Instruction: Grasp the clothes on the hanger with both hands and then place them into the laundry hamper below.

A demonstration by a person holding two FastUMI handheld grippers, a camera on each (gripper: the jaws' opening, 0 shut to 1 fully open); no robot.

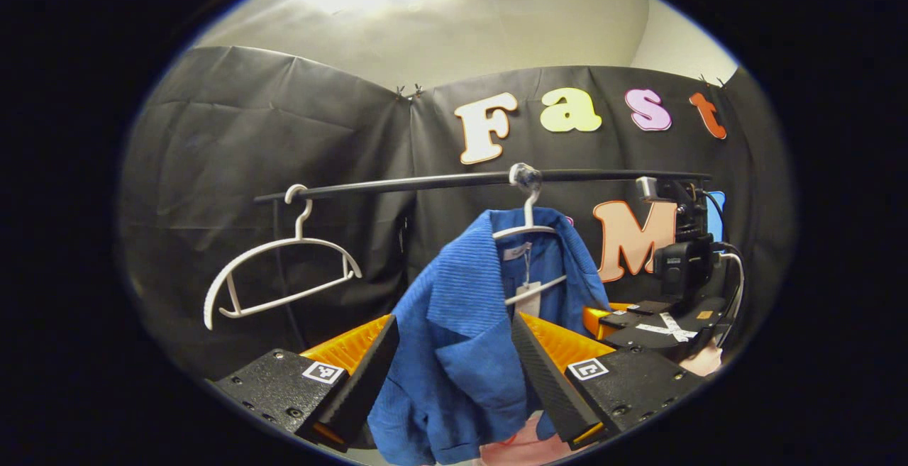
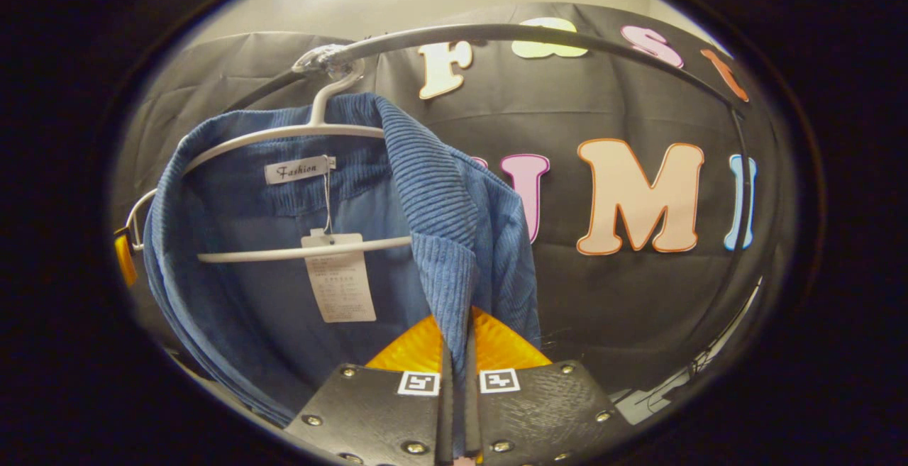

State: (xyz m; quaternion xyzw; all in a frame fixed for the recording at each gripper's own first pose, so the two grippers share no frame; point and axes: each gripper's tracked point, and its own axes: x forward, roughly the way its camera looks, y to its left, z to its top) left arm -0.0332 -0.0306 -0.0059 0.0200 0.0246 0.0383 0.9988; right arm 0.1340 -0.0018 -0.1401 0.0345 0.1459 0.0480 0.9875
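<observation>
The blue corduroy jacket [image 2: 440,196] hangs on a white hanger [image 2: 298,132]; the right gripper [image 2: 457,342] is clenched on its front edge, while the left gripper [image 1: 454,359] is spread wide around its lower part.

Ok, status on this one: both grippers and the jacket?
Left gripper open, fingers straddling blue jacket. Right gripper shut on jacket's front edge. Jacket on hanger, on rail.
</observation>
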